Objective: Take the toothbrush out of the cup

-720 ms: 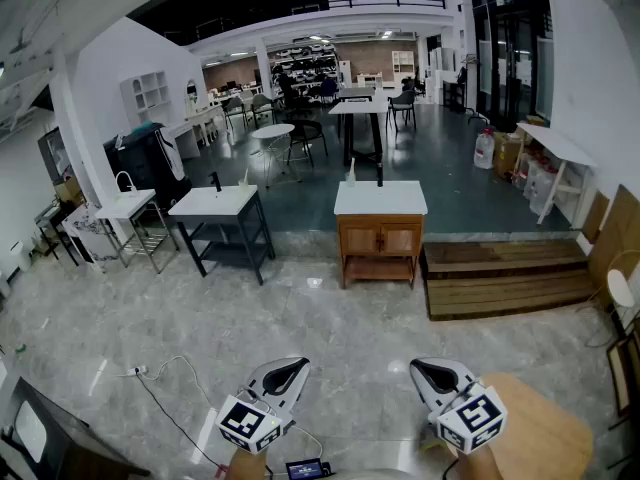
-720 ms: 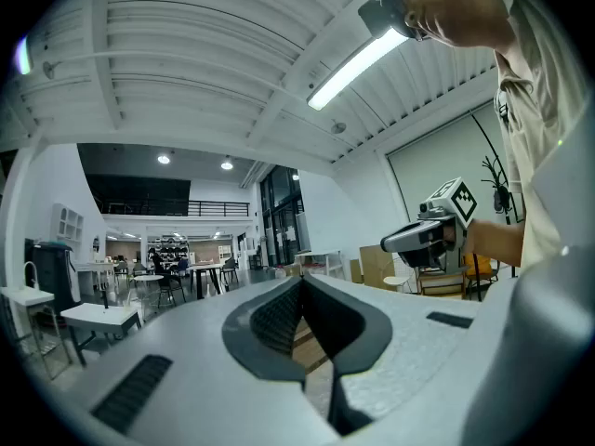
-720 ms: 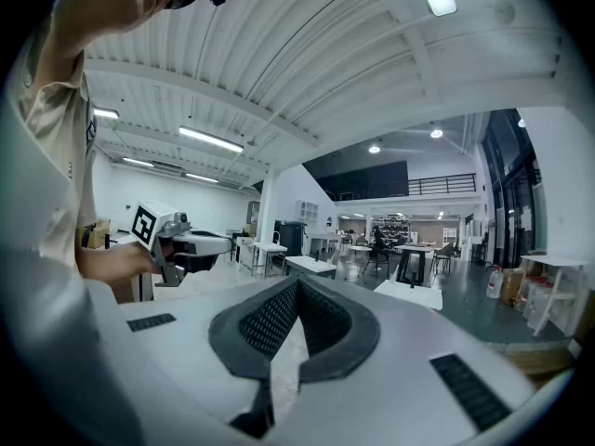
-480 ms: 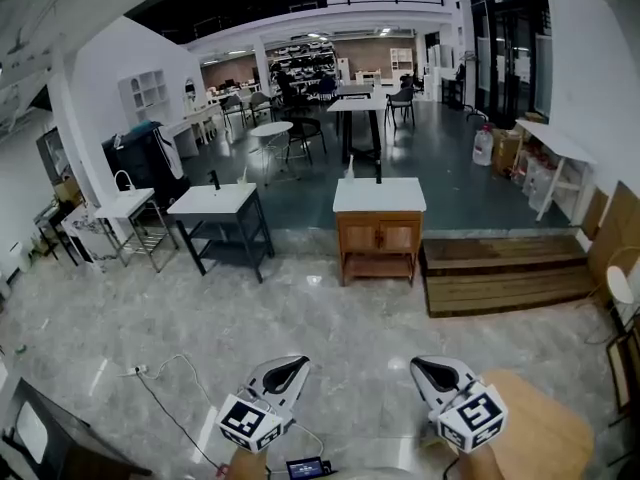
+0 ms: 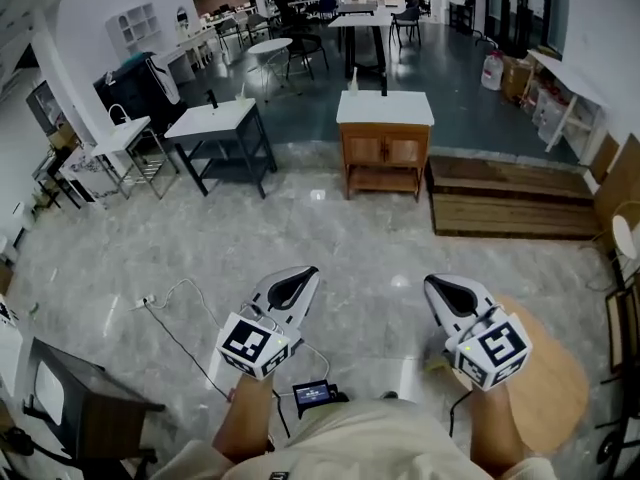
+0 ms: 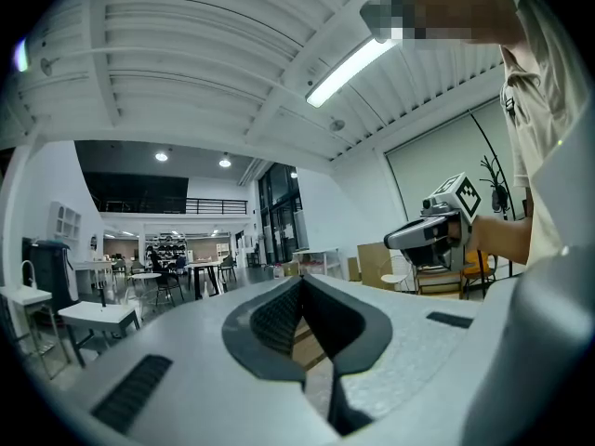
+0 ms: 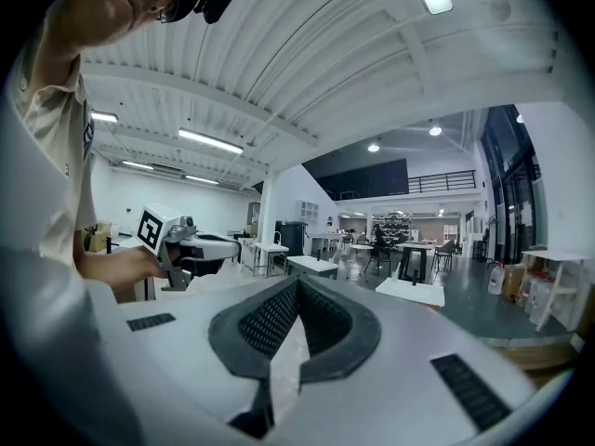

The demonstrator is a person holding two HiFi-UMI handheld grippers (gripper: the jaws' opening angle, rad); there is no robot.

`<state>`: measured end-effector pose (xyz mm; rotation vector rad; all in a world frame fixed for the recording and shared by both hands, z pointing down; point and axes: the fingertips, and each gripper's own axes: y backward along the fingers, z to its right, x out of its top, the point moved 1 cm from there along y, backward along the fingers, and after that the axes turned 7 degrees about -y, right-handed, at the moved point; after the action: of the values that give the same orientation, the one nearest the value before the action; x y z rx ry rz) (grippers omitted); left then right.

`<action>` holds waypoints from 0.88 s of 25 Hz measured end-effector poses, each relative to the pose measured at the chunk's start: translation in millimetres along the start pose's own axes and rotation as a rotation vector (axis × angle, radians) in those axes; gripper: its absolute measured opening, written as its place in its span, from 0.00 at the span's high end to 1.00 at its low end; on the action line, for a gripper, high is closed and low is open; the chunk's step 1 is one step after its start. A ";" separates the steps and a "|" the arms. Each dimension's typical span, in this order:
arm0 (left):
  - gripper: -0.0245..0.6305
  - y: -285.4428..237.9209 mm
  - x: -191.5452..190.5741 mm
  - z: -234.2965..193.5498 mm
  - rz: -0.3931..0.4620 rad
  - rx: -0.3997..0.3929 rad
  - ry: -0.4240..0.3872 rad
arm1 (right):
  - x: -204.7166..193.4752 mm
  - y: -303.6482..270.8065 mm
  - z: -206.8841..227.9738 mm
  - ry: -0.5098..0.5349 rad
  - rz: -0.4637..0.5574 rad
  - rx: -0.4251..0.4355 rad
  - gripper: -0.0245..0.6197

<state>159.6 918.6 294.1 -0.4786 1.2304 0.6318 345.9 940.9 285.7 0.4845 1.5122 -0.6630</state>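
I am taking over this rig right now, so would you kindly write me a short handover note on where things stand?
Left gripper: shut, nothing in it, held level above the floor.
Right gripper: shut, also empty, held beside the left.
Things: no cup or toothbrush can be made out in any view. Small items stand on the white-topped wooden cabinet ahead, too small to identify.
Done: nothing yet.
Left: find the cup, grip the toothbrush, lift it out.
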 end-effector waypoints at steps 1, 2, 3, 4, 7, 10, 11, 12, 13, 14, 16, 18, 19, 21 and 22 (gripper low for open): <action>0.95 -1.6 0.2 -1.9 0.002 -0.001 -0.001 | 0.9 -2.1 0.1 0.003 0.000 -0.001 0.95; 0.95 -2.9 0.1 -3.6 0.002 -0.003 -0.001 | 1.6 -4.3 -0.1 0.003 -0.001 -0.003 0.95; 0.95 -3.5 -0.7 -4.7 0.001 -0.005 0.001 | 1.3 -6.0 -0.6 0.002 -0.005 -0.004 0.95; 0.95 -3.4 -2.0 -5.1 -0.001 -0.006 0.004 | 0.2 -7.3 -1.4 -0.001 -0.010 -0.005 0.95; 0.95 -3.1 -3.8 -5.8 -0.003 -0.010 0.004 | -1.7 -10.3 -3.2 -0.003 -0.015 -0.006 0.95; 0.95 -5.1 -4.4 -12.6 -0.003 -0.015 0.006 | 0.0 -17.7 -3.2 -0.007 -0.017 -0.011 0.95; 0.95 -6.1 -5.8 -16.2 -0.005 -0.017 0.008 | -0.1 -21.6 -2.9 -0.011 -0.020 -0.014 0.95; 0.95 -6.9 -7.6 -19.9 -0.005 -0.019 0.010 | -0.6 -25.7 -2.7 -0.014 -0.022 -0.017 0.95; 0.95 -7.5 -9.5 -23.5 -0.005 -0.021 0.013 | -1.3 -29.6 -2.7 -0.017 -0.025 -0.020 0.95; 0.95 -7.7 -11.3 -26.9 -0.004 -0.023 0.014 | -2.2 -33.4 -3.1 -0.019 -0.026 -0.024 0.95; 0.95 -7.4 -15.2 -33.5 0.000 -0.030 0.015 | -4.3 -41.4 -4.6 -0.021 -0.028 -0.031 0.95; 0.95 -8.1 -19.5 -41.9 0.004 -0.039 0.013 | -6.1 -51.4 -5.2 -0.022 -0.032 -0.039 0.95; 0.95 -8.8 -21.8 -47.3 0.006 -0.041 0.014 | -6.3 -57.2 -5.0 -0.022 -0.034 -0.044 0.95; 0.95 -9.6 -26.3 -60.6 0.010 -0.040 0.020 | -5.6 -70.4 -4.4 -0.020 -0.040 -0.052 0.95; 0.95 -9.0 -28.3 -67.8 0.012 -0.040 0.021 | -4.9 -77.4 -4.8 -0.018 -0.044 -0.054 0.95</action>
<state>111.9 862.8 302.8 -0.5126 1.2427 0.6641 291.1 887.4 299.0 0.4040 1.5231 -0.6570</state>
